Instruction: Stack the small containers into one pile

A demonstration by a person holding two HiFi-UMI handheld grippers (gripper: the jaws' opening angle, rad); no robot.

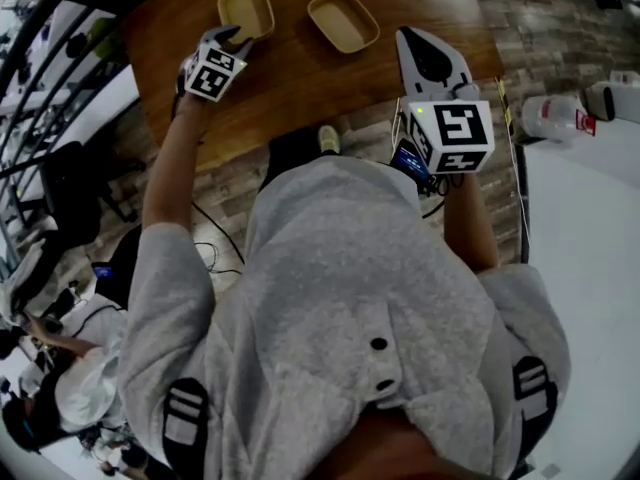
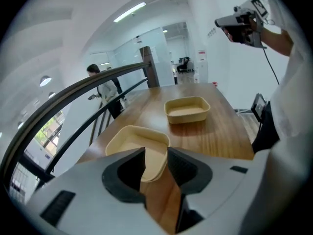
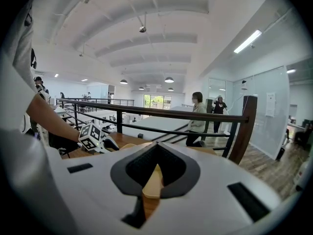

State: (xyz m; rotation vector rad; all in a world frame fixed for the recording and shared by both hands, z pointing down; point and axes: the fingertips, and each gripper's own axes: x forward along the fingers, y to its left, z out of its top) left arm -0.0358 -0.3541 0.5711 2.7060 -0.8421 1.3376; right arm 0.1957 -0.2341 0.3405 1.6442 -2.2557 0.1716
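Separately, rounded beige containers [image 1: 246,10] [image 1: 343,20] dot woodgrain table [image 1: 300,83].

Readable text: none anywhere.
Bottle label [image 1: 584,122], far right: red, print too small.
Wall sign [image 2: 201,53], far: illegible.

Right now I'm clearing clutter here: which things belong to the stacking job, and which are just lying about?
Job: left tan container; right tan container.
Lying about: white bottle; black railing.
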